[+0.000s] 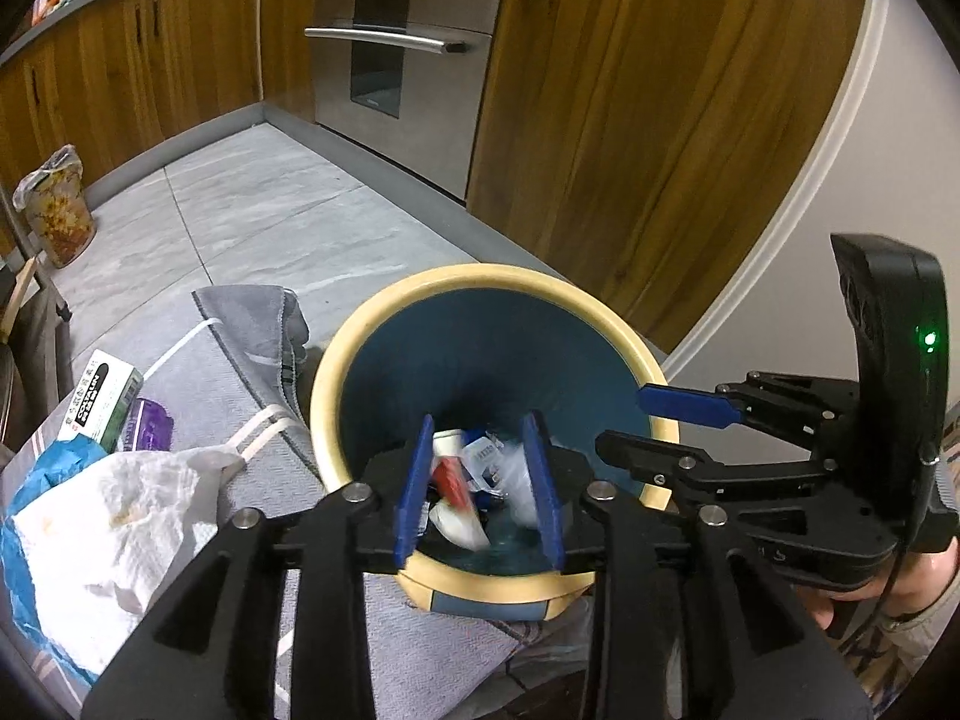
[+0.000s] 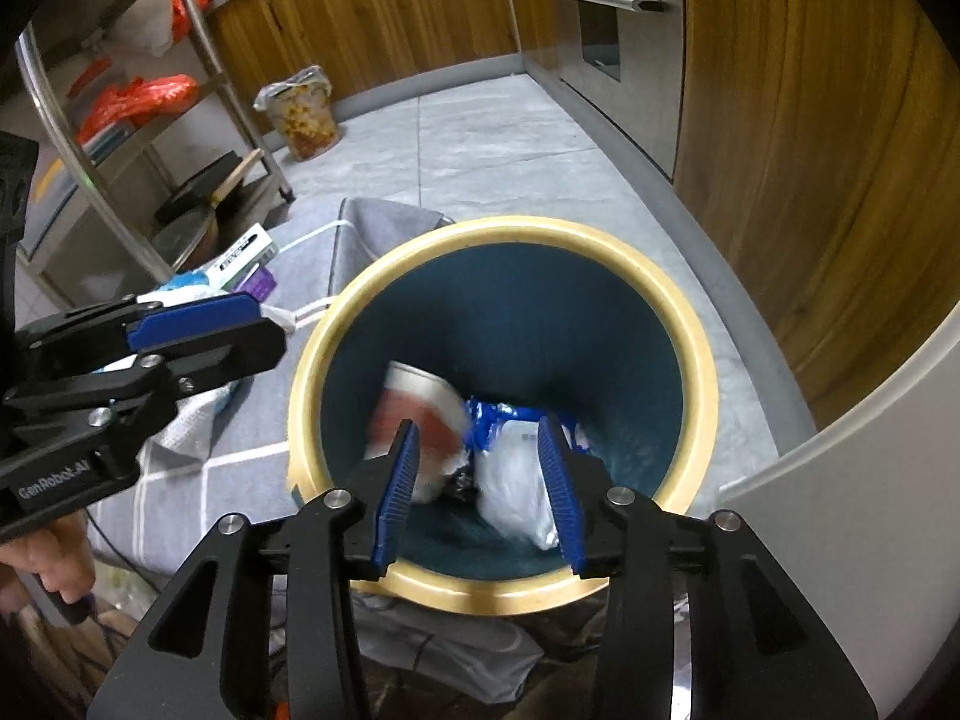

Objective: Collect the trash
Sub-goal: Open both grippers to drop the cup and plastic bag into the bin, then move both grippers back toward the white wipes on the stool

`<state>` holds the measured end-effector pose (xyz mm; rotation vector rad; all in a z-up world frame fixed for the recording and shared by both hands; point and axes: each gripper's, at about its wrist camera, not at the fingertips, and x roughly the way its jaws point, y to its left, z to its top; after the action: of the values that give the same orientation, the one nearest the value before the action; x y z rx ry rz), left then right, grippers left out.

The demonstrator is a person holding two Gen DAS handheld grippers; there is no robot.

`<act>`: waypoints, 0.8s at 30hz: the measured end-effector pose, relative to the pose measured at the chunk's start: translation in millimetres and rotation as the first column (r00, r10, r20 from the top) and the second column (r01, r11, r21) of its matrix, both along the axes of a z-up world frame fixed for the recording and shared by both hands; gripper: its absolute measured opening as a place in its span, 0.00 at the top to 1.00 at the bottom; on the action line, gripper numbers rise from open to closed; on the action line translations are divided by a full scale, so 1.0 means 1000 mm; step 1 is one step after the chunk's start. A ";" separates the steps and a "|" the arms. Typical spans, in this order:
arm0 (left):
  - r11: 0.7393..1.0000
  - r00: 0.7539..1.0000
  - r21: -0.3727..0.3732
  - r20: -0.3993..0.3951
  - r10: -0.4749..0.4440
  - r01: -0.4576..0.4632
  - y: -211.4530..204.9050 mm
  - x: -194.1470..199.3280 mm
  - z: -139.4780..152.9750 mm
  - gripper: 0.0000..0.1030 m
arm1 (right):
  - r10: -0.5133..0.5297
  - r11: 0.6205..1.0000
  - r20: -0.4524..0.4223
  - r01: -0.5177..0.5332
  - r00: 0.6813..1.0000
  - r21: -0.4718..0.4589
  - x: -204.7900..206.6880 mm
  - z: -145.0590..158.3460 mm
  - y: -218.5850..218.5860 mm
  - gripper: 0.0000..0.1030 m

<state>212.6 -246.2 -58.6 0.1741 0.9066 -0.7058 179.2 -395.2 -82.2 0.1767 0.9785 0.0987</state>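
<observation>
both grippers over the bin (image 2: 690, 324), left gripper (image 1: 480, 480) jaws partly apart and empty, right gripper (image 2: 480, 495) likewise, trash (image 2: 510, 474) below

Blurred inside the bin (image 2: 699, 360): a red-and-white wrapper (image 2: 414, 414) and a white bag (image 2: 516, 480), smeared beyond reading. Same trash in the left wrist view partly masked by the left gripper (image 1: 480, 483). Print on the blue-and-white packet (image 2: 498, 414) too small to read. Bin base hidden under its own rim. Blue bag (image 1: 24, 516) cut off at the left edge. Hand (image 2: 42, 558) cropped at the frame edge. Label on the green-and-white box (image 1: 102, 402) not legible.
</observation>
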 end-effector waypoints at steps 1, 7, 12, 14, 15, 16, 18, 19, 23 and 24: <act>1.000 1.000 -0.003 0.002 0.006 -0.006 0.003 0.000 0.002 0.65 | -0.002 1.000 0.000 0.002 1.000 0.004 0.000 -0.001 -0.001 0.57; 0.999 0.999 -0.017 0.015 0.036 -0.035 0.019 -0.003 0.011 0.48 | -0.008 1.000 0.006 0.008 1.000 0.030 0.000 0.003 0.000 0.49; 0.998 0.997 -0.023 0.041 0.063 -0.062 0.036 -0.006 0.020 0.28 | 0.013 0.999 0.021 -0.014 1.000 0.034 0.000 0.008 0.009 0.36; 0.997 0.996 -0.021 0.050 0.077 -0.076 0.043 -0.006 0.022 0.24 | 0.017 0.999 0.025 -0.018 1.000 0.039 0.000 0.009 0.011 0.34; 0.996 0.995 -0.018 0.055 0.087 -0.086 0.049 -0.007 0.023 0.23 | 0.019 0.999 0.026 -0.021 0.999 0.042 0.000 0.010 0.013 0.32; 0.995 0.994 -0.017 0.057 0.095 -0.094 0.053 -0.007 0.024 0.22 | 0.021 0.999 0.026 -0.022 0.999 0.045 0.002 0.010 0.013 0.32; 0.993 0.992 -0.012 0.057 0.114 -0.114 0.064 -0.007 0.024 0.19 | 0.026 0.998 0.026 -0.028 0.999 0.052 0.003 0.010 0.016 0.31; 0.993 0.991 -0.010 0.059 0.122 -0.121 0.068 -0.007 0.023 0.18 | 0.027 0.998 0.027 -0.029 0.999 0.055 0.002 0.010 0.017 0.30; 0.987 0.985 -0.005 0.061 0.159 -0.159 0.092 -0.009 0.023 0.17 | 0.036 0.997 0.029 -0.037 0.999 0.071 0.004 0.012 0.023 0.28; 0.985 0.983 -0.007 0.060 0.171 -0.170 0.099 -0.009 0.024 0.17 | 0.039 0.996 0.030 -0.041 0.999 0.076 0.005 0.013 0.026 0.28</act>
<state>203.3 -147.4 -34.7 0.1143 0.8516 -0.5395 184.0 -369.7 -69.5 0.2256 0.9511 0.1753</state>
